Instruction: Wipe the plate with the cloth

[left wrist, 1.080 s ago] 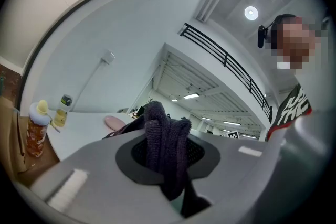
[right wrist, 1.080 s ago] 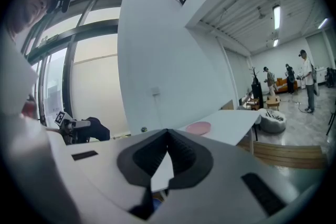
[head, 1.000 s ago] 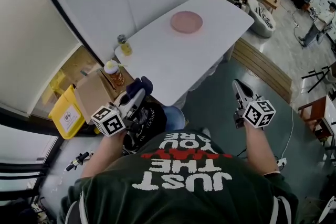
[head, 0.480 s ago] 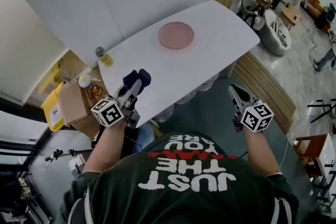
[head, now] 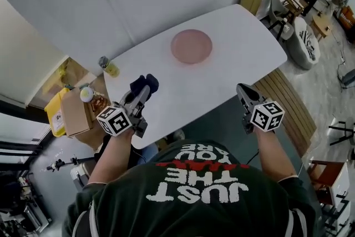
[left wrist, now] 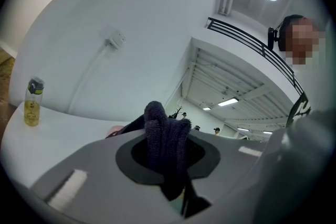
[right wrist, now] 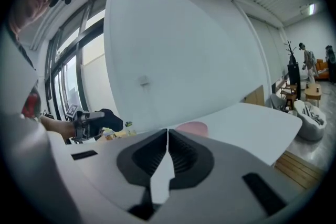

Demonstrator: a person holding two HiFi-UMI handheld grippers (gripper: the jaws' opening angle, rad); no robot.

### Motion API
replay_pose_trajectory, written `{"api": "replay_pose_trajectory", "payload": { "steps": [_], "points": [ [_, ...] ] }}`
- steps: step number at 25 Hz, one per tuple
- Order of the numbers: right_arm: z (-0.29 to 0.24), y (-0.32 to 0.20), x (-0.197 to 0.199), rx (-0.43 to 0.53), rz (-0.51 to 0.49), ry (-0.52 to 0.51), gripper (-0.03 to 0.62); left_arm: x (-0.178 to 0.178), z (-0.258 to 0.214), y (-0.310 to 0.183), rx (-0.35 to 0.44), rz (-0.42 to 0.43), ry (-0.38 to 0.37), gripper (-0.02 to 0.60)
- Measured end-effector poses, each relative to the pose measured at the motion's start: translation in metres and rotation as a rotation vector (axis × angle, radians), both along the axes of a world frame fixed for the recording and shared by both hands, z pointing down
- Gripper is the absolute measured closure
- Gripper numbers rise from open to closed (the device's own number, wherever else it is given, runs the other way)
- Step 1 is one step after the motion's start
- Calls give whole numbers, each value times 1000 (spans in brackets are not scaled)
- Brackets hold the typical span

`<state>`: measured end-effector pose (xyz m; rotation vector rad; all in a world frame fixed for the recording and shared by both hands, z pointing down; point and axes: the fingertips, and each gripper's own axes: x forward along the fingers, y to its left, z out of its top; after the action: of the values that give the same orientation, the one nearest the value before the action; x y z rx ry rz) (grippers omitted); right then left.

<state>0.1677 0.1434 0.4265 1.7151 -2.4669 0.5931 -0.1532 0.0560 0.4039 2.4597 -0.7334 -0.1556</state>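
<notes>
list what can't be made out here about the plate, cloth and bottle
- Plate surface: head view, too small to tell clean from dirty.
- Plate in the left gripper view: only a pink sliver shows, behind the cloth and the jaws.
- Cloth's full size: bunched between those jaws, rest hidden.
- Bottle label: left gripper view, too small to read.

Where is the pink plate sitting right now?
In the head view the round pink plate lies on the white table, toward its far edge, well right of the small yellow bottle at the table's left corner.
</notes>
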Motion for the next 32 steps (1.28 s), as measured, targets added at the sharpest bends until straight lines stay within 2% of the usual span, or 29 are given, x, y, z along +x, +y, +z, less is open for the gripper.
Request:
{"api": "replay_pose_trajectory", "payload": {
  "steps": [6,10,13,14,16,18,21,24,28,32],
  "points": [
    [16,-90,-3,-76,53,-6,588,-9,22,-82,-39,66,13,522],
    [36,-146,7,-151,82,6,588,6,33,-125,-63,140,-5,522],
    [61,-187,22,-227,65,13,585,22,44,-147,-98,156,-14,522],
    [73,-205,28,-256,47,12,574,29,50,-153,-106,157,-23,522],
    [106,-244,42,-328,21,-24,508,42,65,-165,-118,158,-63,522],
    [144,-280,55,-403,12,-79,500,53,82,-176,-126,150,-107,522],
    [199,-322,65,-520,-11,-99,483,65,102,-192,-138,130,-160,522],
    [239,-344,67,-614,-39,-105,473,79,116,-207,-152,134,-190,522],
    [263,-356,58,-655,-90,-138,474,109,128,-221,-116,226,-246,522],
    [268,-364,51,-669,-46,-203,551,158,137,-234,-42,345,-314,522]
  ]
}}
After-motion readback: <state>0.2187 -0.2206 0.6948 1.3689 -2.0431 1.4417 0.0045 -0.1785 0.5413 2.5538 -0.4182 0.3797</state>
